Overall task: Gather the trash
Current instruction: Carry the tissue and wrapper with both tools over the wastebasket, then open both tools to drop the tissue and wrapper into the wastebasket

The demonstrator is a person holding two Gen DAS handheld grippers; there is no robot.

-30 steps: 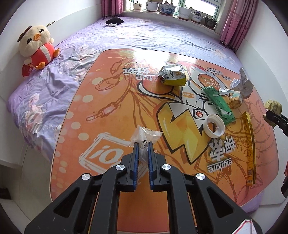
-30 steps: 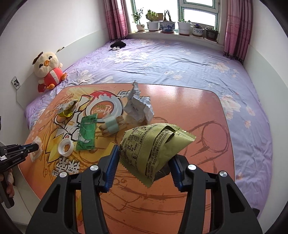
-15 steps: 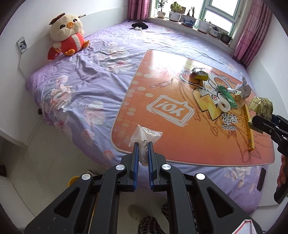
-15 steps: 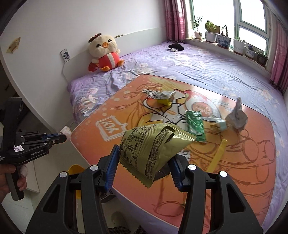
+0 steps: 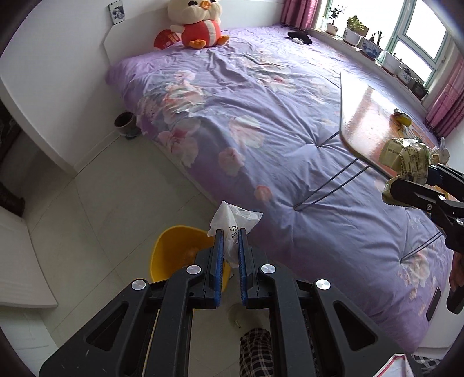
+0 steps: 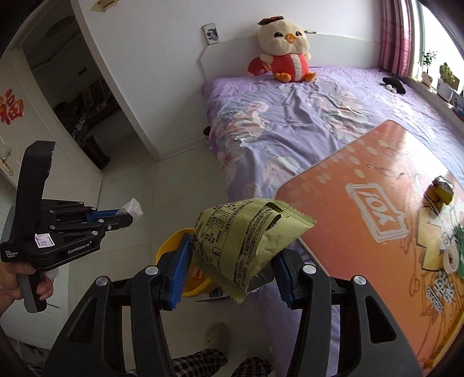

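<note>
Trash over tiled floor beside purple bed: left claw pinches crinkled clear wrapper, right claw grips green packet.

Bed: purple floral cover, white headboard at head end.
Plush chick toy: seated upright at head end, against headboard.
Black item: on cover near window-side edge.
Potted plants: row on windowsill.
Pink curtains: beside window.
Small dark pot: on floor at bed's head corner.
</note>
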